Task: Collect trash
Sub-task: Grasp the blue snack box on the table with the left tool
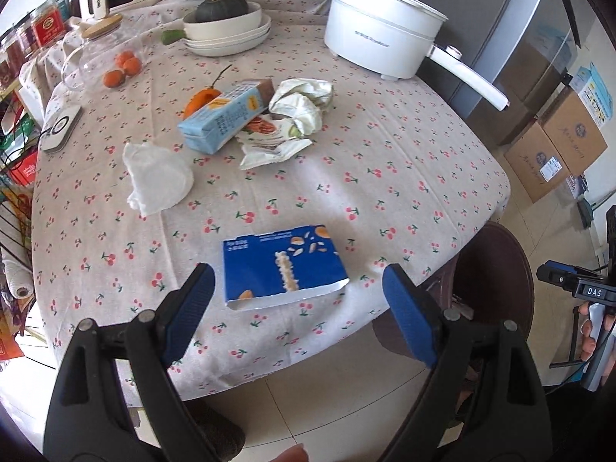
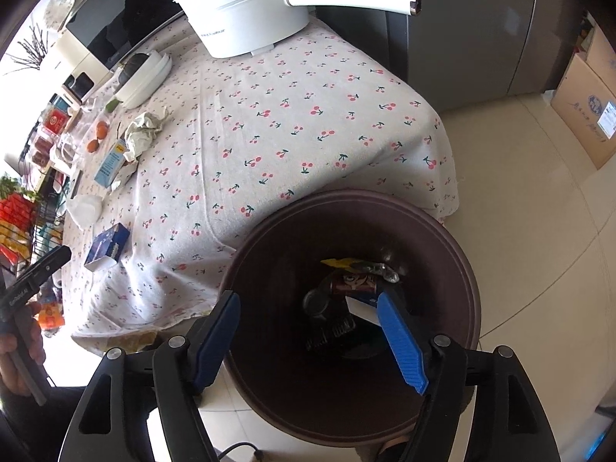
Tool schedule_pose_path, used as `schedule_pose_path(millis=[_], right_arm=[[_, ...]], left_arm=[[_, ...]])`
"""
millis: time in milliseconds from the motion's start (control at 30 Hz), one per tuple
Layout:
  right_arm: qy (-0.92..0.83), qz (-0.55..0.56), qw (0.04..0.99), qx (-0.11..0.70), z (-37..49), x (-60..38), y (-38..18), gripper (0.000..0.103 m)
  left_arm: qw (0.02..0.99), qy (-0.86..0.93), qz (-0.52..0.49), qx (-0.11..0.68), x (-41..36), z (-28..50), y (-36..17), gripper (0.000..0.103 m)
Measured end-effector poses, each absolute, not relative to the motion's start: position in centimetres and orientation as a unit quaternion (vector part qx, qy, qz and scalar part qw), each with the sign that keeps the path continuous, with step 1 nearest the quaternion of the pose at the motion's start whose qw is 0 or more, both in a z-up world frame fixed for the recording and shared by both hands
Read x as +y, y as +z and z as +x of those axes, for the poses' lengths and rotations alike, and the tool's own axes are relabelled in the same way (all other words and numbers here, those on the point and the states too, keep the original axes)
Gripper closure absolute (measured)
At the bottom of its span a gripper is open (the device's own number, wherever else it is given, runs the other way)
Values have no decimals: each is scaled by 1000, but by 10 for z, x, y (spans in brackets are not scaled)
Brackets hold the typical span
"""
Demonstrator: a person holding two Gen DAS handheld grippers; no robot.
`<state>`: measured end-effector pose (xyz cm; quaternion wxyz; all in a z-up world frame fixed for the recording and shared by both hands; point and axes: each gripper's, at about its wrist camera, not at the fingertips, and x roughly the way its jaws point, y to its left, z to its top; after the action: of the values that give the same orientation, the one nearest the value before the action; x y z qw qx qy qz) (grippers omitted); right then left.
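Blue box (image 1: pixel 284 265) is lying flat; your left gripper (image 1: pixel 298 288) is gaping empty, so be pinching its raised edge. Right gripper (image 2: pixel 308 321), also empty, is hovering wide over bin (image 2: pixel 269 254).

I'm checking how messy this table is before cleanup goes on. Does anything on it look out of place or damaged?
Yes. A flattened dark blue carton lies near the front edge, a light blue carton lies on its side against torn, crumpled wrappers, and a used tissue sits loose on the tablecloth.
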<state>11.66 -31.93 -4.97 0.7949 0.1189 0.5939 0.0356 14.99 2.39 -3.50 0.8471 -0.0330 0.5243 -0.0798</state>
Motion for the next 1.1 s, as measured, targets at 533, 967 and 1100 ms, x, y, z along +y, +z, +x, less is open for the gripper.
schedule_pose_path(millis=[533,967,1100], right_arm=[[49,118,792,597,132,-293,-50,23],[41,112,779,615,141,-293,-64,23],[44,113,778,617,147,-288,-66,23]], left_arm=[[819,-161,58,547,25,177,-62,14],[778,-230,172,558,8,206,-94,14],[761,-272,169,564,3,202,-95,14]])
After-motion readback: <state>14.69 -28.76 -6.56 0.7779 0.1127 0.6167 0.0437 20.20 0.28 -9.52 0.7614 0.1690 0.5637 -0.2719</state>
